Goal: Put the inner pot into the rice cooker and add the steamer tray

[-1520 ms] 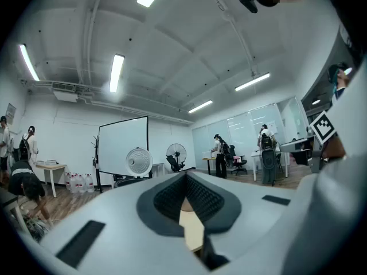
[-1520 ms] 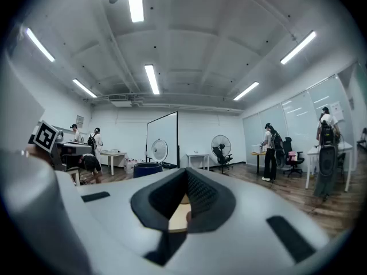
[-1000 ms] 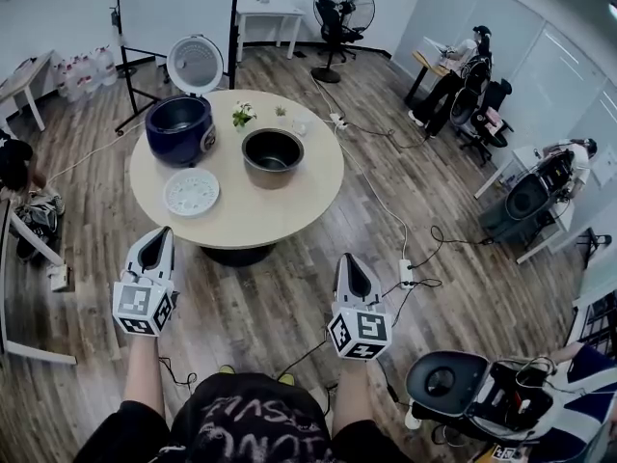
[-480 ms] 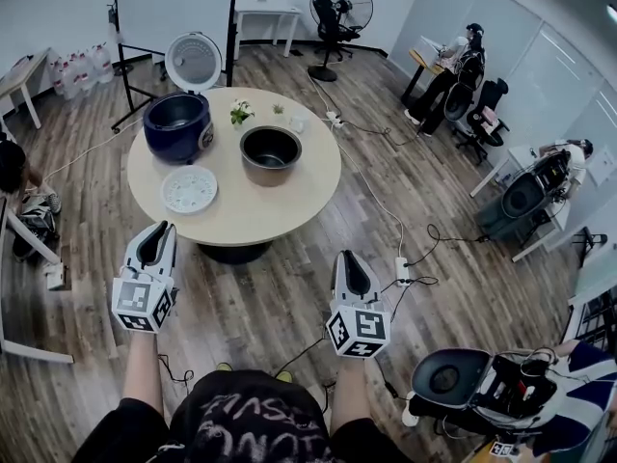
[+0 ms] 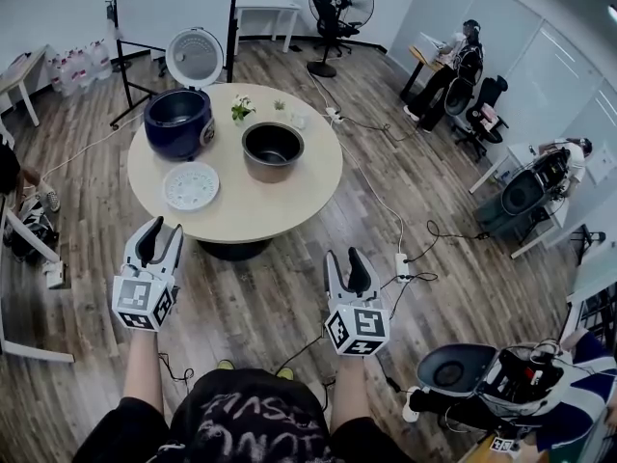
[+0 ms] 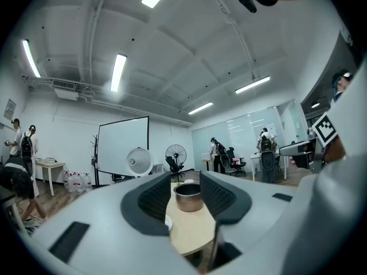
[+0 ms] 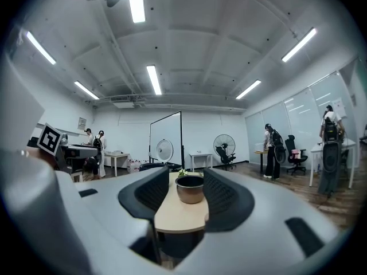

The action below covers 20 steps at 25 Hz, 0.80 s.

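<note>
Head view: the left gripper (image 5: 162, 231) and right gripper (image 5: 343, 257) hang well short of the counter (image 5: 280, 215), jaws just opened, empty. Left gripper view: the inner pot (image 6: 190, 197) stands far off on the counter, framed between parted jaws. Right gripper view: likewise framed, untouched.

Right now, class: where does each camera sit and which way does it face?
Head view: on the head, steeply down at the table; forearms, left hand-held gripper, right hand-held gripper.
Left gripper view: on it, level toward the inner pot; own jaws, just opened, empty.
Right gripper view: same, from the right.
Both frame the inner pot.
</note>
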Available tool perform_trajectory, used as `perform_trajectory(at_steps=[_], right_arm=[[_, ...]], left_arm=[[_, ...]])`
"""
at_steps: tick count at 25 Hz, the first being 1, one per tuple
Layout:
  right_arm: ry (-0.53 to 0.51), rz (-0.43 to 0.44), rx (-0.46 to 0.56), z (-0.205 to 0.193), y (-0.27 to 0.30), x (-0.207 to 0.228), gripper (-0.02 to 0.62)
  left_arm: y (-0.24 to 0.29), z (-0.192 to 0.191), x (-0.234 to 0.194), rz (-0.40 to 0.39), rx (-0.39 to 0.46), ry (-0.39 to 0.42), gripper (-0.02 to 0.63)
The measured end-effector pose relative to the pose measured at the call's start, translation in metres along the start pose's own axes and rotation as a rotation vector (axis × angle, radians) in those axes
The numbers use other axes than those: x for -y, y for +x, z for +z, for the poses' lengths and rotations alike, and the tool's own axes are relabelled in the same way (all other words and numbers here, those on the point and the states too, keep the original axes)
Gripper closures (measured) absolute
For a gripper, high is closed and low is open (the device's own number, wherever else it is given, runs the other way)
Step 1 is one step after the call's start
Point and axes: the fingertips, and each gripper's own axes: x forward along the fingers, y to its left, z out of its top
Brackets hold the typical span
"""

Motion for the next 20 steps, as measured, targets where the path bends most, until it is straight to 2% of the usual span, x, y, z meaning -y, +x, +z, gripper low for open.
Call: perform_trajectory(at_steps=[20], right_arm=[[-0.003,-0.051,-0.022,0.0,-0.005,-0.007,0.408]], left_arm=[[0.007,-0.003,-0.008,-0.057,0.002,-0.025,0.436]])
